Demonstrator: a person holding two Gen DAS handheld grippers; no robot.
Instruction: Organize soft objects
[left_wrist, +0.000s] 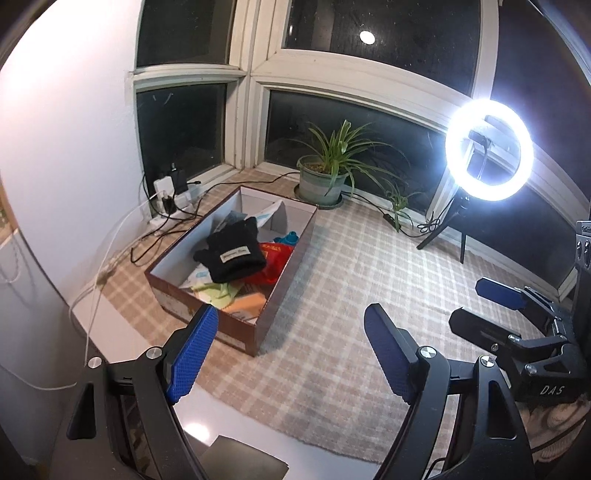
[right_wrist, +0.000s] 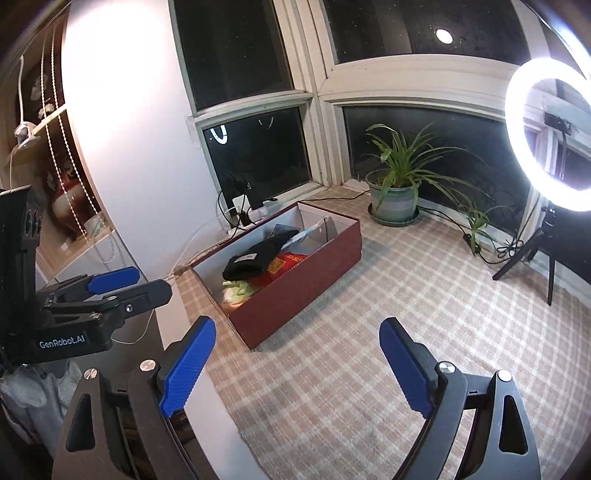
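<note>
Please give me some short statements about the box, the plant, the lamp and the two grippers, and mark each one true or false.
1. A black knitted hat lies on top of the other things in the box. True.
2. The left gripper holds the hat. False: its fingers are open and hold nothing.
3. The potted plant stands inside the box. False: it stands beyond it, by the window.
4. The ring lamp is lit. True.
5. The right gripper is open. True.
</note>
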